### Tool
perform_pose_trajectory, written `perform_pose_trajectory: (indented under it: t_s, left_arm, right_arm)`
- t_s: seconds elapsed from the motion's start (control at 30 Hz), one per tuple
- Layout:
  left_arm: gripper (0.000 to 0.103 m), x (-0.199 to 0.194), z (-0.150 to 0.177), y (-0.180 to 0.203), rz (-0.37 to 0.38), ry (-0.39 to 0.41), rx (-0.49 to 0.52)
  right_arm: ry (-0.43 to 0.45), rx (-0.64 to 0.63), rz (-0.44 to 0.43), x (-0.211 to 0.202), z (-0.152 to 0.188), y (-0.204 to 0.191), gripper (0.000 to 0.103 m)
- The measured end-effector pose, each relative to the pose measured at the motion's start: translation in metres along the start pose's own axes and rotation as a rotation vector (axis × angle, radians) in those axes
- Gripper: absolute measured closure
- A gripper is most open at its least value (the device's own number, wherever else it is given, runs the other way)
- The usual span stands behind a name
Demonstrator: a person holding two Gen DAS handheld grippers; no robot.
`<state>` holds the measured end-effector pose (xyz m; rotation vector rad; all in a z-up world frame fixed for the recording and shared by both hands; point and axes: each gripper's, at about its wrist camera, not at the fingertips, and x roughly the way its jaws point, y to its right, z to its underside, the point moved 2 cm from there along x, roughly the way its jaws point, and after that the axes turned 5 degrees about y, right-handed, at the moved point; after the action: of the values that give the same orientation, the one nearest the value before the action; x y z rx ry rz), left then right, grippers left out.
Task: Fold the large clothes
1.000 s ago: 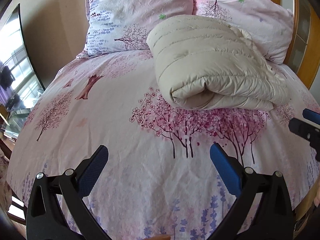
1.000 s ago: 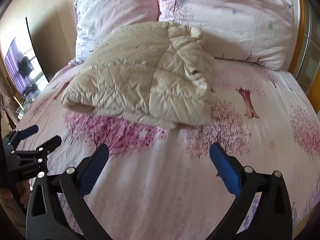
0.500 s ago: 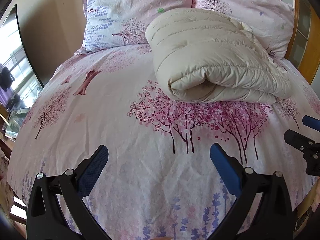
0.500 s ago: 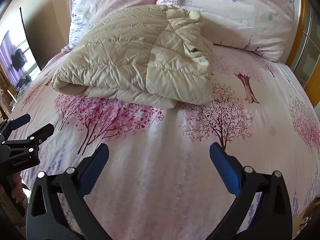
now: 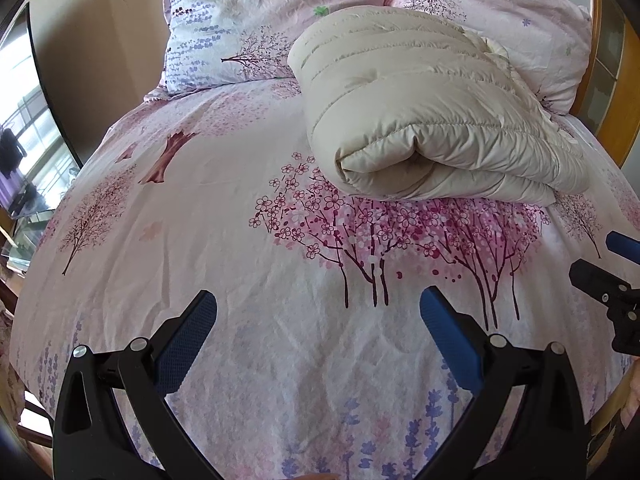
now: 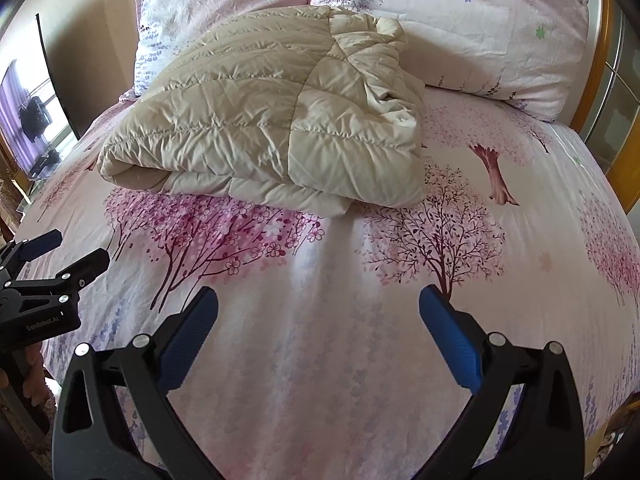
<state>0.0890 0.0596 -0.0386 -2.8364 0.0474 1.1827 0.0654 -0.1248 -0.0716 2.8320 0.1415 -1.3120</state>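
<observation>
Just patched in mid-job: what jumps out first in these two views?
The beige puffer jacket, already folded into a thick bundle, lies on the floral bedspread with its far end against the two pillows. Both grippers, left and right, are open and empty over the bedspread, short of the jacket.
</observation>
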Motion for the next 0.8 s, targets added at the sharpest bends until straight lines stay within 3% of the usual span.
perform_pose_trajectory:
  t_s: [0.8]
  left_arm:
    - [0.001, 0.0057, -0.0002, 0.0024, 0.007, -0.008, -0.003]
  right_arm:
    - [-0.009, 0.004, -0.001, 0.0043, 0.0012, 0.0017, 0.002]
